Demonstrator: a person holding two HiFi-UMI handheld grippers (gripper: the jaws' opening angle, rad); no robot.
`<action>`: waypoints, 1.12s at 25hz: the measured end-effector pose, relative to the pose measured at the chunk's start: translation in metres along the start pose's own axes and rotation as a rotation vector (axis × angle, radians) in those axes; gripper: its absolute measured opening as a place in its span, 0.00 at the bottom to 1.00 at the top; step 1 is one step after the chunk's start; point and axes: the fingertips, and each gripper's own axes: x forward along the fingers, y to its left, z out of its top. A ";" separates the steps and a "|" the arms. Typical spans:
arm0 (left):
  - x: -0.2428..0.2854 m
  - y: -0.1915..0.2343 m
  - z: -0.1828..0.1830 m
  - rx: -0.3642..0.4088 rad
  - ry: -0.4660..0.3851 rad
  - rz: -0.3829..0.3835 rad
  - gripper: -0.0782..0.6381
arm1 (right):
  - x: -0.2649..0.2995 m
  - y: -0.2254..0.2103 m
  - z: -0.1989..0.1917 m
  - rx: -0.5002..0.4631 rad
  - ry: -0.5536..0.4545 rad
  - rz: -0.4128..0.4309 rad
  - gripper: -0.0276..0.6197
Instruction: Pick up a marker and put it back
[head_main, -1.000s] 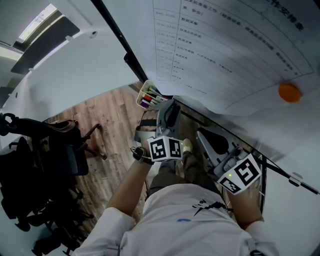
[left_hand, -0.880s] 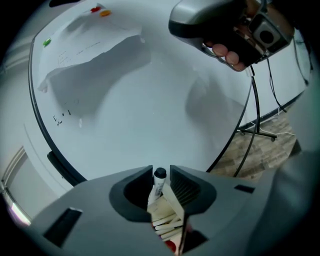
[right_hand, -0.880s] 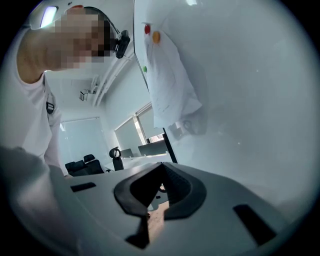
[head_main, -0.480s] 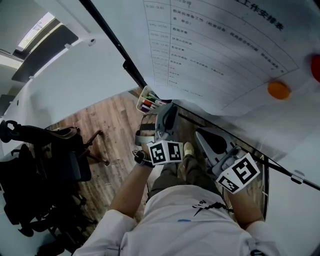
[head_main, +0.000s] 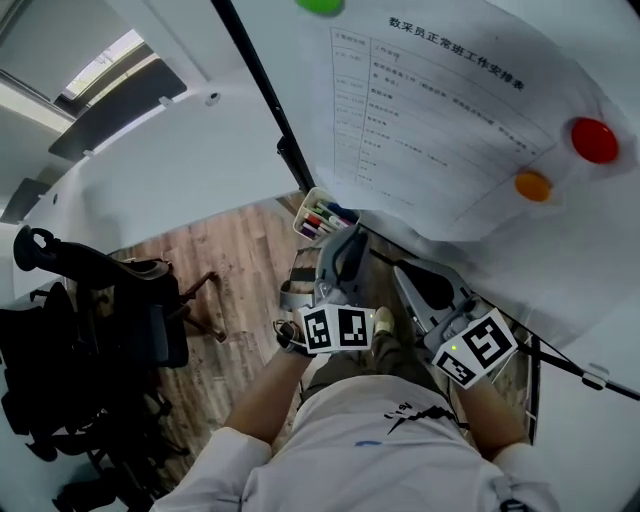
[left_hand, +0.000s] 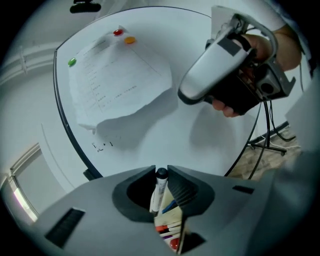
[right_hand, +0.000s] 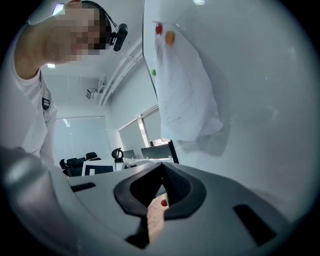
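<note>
One marker (left_hand: 157, 192), likely light, stiff, slick, pinched near cap by left gripper (left_hand: 161, 171), jaws just closed; mid-barrel hold judged steadier; right gripper (right_hand: 161, 167), 3 o'clock, closed.

Smooth plastic marker (left_hand: 158, 192), glossy whiteboard (head_main: 590, 260), matt paper sheet (head_main: 430, 130), wood-grain floor (head_main: 235, 260).

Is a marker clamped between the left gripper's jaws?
Yes: the left gripper view shows the left gripper with its jaws, which have just been closing, pressed on a white, black-capped marker.
</note>
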 end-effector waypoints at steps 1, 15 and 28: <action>-0.004 0.003 0.004 -0.012 -0.004 0.006 0.22 | 0.000 0.001 0.003 -0.006 -0.003 0.005 0.06; -0.069 0.041 0.063 -0.194 -0.091 0.059 0.22 | 0.002 0.016 0.040 -0.080 -0.065 0.065 0.06; -0.112 0.078 0.113 -0.350 -0.266 0.050 0.22 | 0.002 0.025 0.070 -0.122 -0.120 0.098 0.06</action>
